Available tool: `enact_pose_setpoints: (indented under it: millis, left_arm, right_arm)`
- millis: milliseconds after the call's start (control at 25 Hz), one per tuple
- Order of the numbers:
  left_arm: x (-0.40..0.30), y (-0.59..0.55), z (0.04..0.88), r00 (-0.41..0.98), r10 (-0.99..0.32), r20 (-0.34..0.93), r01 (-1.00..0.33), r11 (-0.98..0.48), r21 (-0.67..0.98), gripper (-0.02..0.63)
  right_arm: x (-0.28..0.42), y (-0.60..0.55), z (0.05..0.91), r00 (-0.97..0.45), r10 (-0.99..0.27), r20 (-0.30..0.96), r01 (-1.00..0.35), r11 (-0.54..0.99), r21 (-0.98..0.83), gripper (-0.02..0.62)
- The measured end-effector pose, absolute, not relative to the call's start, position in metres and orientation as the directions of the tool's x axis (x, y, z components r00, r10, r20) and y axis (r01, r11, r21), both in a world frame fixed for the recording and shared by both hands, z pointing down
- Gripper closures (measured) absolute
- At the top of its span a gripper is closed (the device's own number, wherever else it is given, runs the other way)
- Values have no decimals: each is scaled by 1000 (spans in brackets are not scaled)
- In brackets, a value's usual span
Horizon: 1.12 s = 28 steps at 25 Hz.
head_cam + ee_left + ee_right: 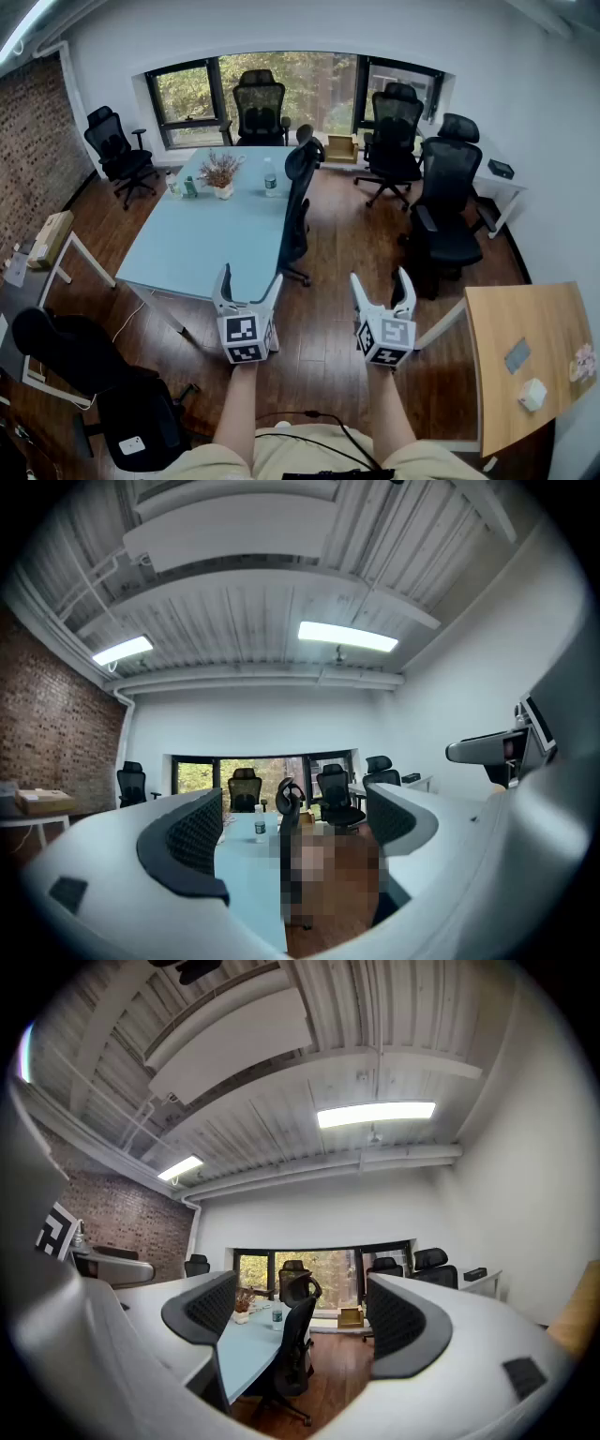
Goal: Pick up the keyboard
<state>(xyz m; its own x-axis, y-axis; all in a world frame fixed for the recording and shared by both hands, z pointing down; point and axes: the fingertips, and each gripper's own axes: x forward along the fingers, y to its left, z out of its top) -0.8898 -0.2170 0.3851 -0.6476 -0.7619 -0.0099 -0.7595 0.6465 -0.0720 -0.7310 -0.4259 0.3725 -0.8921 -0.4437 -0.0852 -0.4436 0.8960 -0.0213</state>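
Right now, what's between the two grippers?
Only bare wood floor shows between the left gripper and the right gripper in the head view. No keyboard is there.

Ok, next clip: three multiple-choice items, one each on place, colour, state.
1. Where does the clear plastic water bottle stand?
A. on the pale blue rectangular table
B. on the floor
C. on a chair
2. What colour are the mesh office chairs?
A. white
B. black
C. red
3. How are the left gripper and right gripper?
A. both shut
B. one shut
C. both open, empty
A: it stands at the table's far end. B: every chair is black. C: both jaw pairs spread, nothing between.
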Motion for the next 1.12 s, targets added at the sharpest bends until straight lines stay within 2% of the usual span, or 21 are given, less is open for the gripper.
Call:
enact_pose_setpoints:
  millis: [360, 480, 680, 880, 1000, 1120]
  left_arm:
    - [-914, -140, 409, -638, -769, 50, -769, 633, -89, 143]
    - [-913, -116, 422, -618, -783, 73, -785, 610, -108, 141]
    - [-914, -104, 453, -541, -835, 99, -841, 540, -45, 143]
    - [-861, -156, 464, -348, -931, 109, -937, 347, -32, 143]
    - [-819, -194, 460, -223, -970, 95, -975, 221, -33, 143]
    - [-747, -249, 447, -63, -996, 70, -997, 60, -50, 142]
  right_arm:
    - [-773, -357, 389, -910, -409, -70, -408, 913, -33, 135]
    - [-772, -343, 407, -895, -442, -61, -440, 897, -44, 143]
    - [-744, -328, 434, -843, -538, -27, -537, 843, -31, 156]
    - [-655, -350, 428, -728, -684, -44, -684, 729, -13, 164]
    - [-580, -361, 422, -623, -779, -70, -780, 626, -13, 166]
    - [-483, -369, 416, -494, -865, -89, -869, 495, 3, 166]
